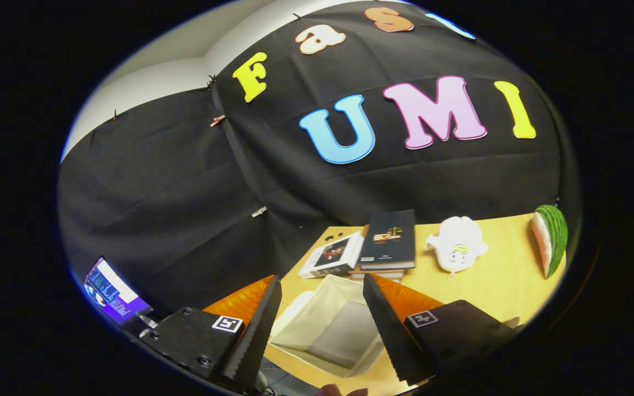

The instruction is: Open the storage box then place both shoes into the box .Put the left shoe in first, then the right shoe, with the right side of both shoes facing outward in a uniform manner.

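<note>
My gripper (321, 308) hangs above the wooden table, its two black fingers with orange backs spread wide and nothing between them. Below and between the fingers lies an open white fabric storage box (317, 335), whose pale inside holds nothing that I can see. The left fingertip (270, 297) and the right fingertip (375, 297) frame the box's far rim.
Beyond the box a stack of books (388, 242) and a white boxed book (332, 256) lie on the table (504, 280). A white plush toy (457, 245) and a watermelon-slice toy (551, 236) sit further right. A lit screen (113, 294) glows at far left.
</note>
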